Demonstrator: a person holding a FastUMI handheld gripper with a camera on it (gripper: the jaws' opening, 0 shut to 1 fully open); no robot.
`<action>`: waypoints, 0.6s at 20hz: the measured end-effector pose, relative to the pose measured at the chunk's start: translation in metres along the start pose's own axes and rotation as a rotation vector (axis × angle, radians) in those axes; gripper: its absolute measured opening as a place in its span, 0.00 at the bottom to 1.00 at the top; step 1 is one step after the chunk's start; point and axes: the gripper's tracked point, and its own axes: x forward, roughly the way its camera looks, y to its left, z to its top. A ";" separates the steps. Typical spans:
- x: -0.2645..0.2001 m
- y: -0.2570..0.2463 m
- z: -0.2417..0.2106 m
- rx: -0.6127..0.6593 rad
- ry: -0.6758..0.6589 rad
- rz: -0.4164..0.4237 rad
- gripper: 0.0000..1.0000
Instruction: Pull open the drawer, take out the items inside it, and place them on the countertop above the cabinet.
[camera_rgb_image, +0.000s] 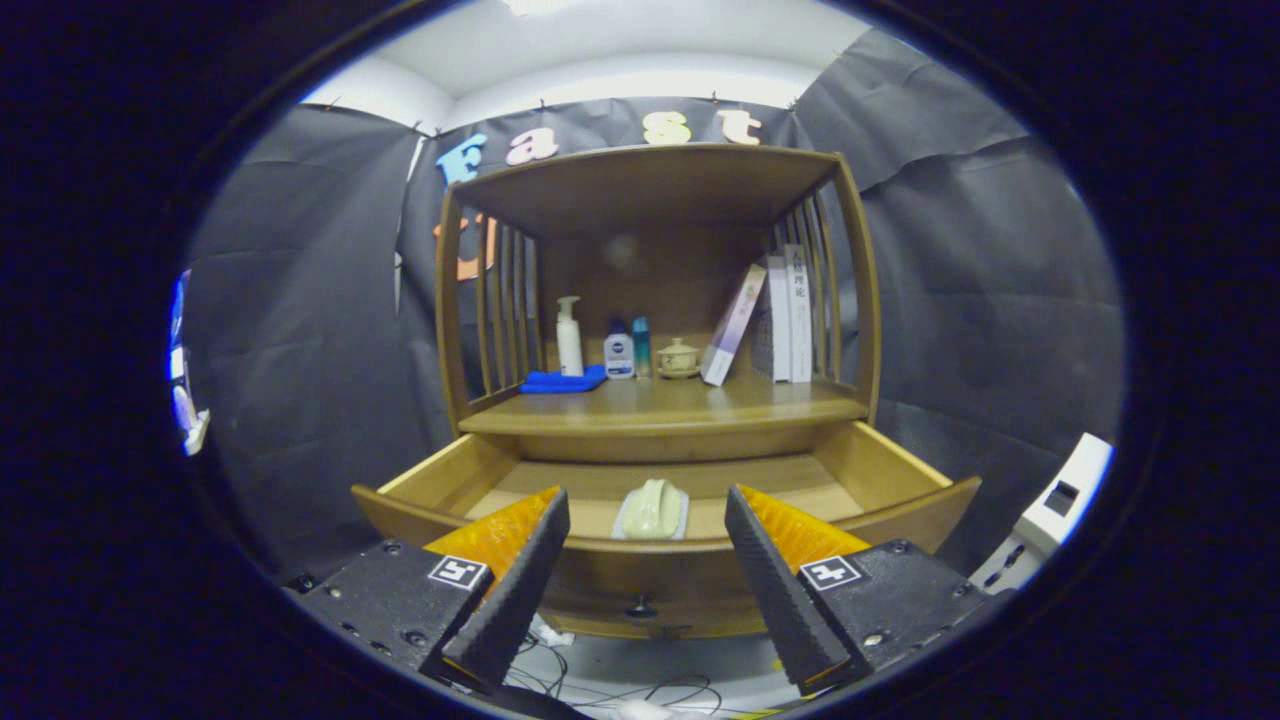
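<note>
Held level and square to the cabinet (655, 300), gripper (647, 520) pointed straight ahead in the lower middle of the frame. Spread wide, fingers (520, 580) well apart, gripping nothing. Fingers wedge-shaped, tapering toward the tips, with ribbed faces on the inner sides and a finely grained finish on the outer edges. Blocky mounts behind them, each marked with a small square tag.

Drawer (660, 560) pulled open just ahead of the fingers, across the lower centre of the frame. Smooth warm-toned wood, curved front panel, small dark knob (640, 607) low on its face. Inside, between the fingertips and just beyond them, a pale green rounded item (652, 508), glossy and dome-like, sat on a flat light pad against the drawer's front wall.

Above the drawer, in the middle of the frame, the bench (700, 400) of the cabinet, same polished wood, with slatted sides and a flat top board. On it from left to right: a folded blue cloth (562, 380), a white pump bottle (569, 338), a small white-and-blue bottle (619, 352), a slim teal bottle (641, 347), a small cream lidded cup (678, 357), a leaning book (733, 324), upright books (788, 315).

Loose cables (620, 680) on the floor at the bottom of the frame.
</note>
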 end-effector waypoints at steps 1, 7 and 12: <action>0.007 -0.002 0.012 0.002 0.001 -0.009 0.98; 0.061 0.003 0.073 0.035 0.068 0.021 0.98; 0.109 0.016 0.078 0.012 0.221 0.062 0.99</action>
